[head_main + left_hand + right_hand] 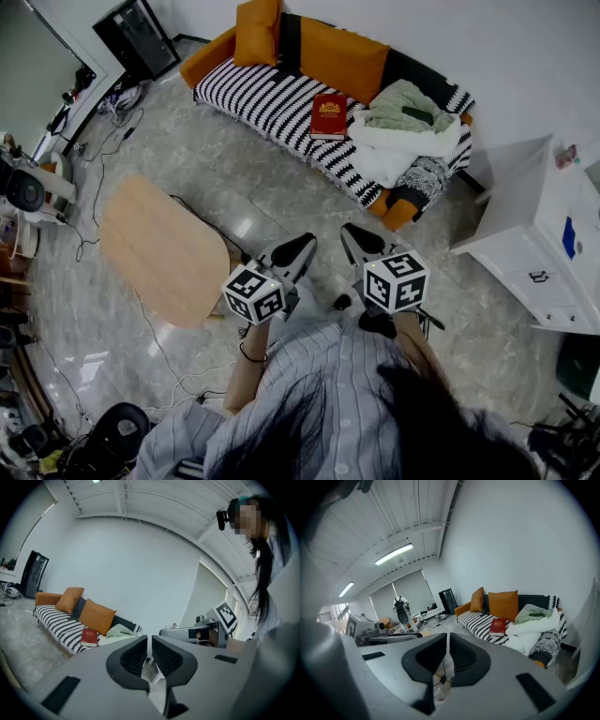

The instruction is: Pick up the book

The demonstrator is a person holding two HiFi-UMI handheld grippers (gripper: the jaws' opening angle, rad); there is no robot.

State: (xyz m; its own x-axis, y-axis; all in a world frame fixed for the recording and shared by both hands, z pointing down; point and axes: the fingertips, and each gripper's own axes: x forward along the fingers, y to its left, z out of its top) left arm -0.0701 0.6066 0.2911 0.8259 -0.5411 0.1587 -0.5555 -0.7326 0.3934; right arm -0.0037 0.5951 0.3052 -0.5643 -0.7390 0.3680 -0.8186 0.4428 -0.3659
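Person: is filling the bottom edge of the head view, dark hair over a striped shirt, and is holding both grippers out over the pale stone floor.
Wooden table: is standing at centre left, oval and bare, with a dark cable trailing past its upper end.
Left gripper: is pointing toward the upper part of the frame; its jaws are sitting pressed together with nothing between them (its own view shows only a thin seam).
Sofa: is running across the top centre, carrying a black-and-white striped cover and orange cushions.
Book: red, is lying flat on the striped cover at top centre, just left of the bedding and well apart from both grippers.
Right gripper: is hanging beside the left one; its jaws are likewise closed tight and gripping nothing.
Bedding: white and green, is lying heaped on the sofa's right end.
White cabinet: is standing at the right edge.
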